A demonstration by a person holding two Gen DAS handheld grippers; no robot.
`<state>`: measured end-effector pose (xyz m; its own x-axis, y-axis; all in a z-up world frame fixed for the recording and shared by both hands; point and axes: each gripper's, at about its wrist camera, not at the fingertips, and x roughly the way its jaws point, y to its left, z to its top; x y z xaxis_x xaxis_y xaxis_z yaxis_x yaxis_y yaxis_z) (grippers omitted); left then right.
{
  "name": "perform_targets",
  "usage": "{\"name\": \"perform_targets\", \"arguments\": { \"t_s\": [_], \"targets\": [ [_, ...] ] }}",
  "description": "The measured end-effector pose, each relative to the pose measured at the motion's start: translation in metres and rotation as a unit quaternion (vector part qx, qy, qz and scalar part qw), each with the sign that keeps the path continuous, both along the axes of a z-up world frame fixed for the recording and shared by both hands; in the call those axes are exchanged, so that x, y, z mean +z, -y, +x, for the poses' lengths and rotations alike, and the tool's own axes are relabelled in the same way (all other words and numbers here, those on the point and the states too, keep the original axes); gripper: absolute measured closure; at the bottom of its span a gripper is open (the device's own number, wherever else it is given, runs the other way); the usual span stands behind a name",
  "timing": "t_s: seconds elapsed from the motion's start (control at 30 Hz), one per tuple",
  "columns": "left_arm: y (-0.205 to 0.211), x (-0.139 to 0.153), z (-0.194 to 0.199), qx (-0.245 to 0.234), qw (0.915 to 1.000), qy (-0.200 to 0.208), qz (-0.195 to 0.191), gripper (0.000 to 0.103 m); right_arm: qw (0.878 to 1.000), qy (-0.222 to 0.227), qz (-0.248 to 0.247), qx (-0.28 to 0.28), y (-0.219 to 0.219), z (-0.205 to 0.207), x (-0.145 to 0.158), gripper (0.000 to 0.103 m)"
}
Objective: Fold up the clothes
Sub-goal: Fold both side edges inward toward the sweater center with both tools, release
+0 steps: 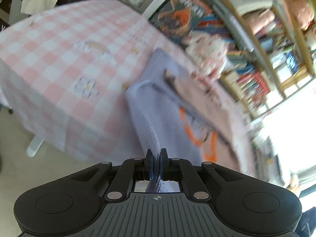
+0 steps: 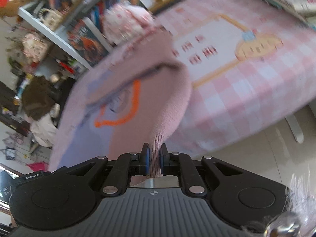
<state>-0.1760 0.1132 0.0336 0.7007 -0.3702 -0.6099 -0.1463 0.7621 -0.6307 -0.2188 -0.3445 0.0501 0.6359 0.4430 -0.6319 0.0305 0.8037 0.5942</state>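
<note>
Left wrist view: left gripper (image 1: 157,164), jaws nearly together, pinching a ribbed lavender edge of the sweater (image 1: 158,108). Garment trails from the fingers onto the pink-checked tablecloth (image 1: 59,59); orange motif on it, blurred. Bookshelf (image 1: 256,59) behind; book-cover lettering unreadable.

Right wrist view: right gripper (image 2: 154,161), jaws nearly together, pinching the sweater's (image 2: 173,98) pink ribbed edge. Small white print on the gripper body (image 2: 32,176), illegible.

A lavender-and-pink knit sweater (image 1: 158,106) with orange trim lies on a pink-and-white checked tablecloth (image 1: 59,45).
</note>
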Motion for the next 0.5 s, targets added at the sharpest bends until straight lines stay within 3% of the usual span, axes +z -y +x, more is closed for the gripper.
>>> {"name": "perform_targets", "arguments": {
  "t_s": [0.17,0.37,0.5],
  "targets": [
    [-0.002,0.022,0.029,0.021,0.9985,0.045,-0.022,0.098,0.998,0.057,0.011,-0.004,-0.001,0.019,0.029,0.094],
    [-0.014,0.041,0.077,0.059,0.9909,0.101,-0.067,0.098,0.991,0.096,0.077,-0.052,0.014,0.067,0.053,0.094],
    [-0.015,0.045,0.117,0.061,0.9896,0.109,-0.071,0.098,0.985,0.111,0.103,-0.083,0.018,0.109,0.064,0.094]
  ]
}}
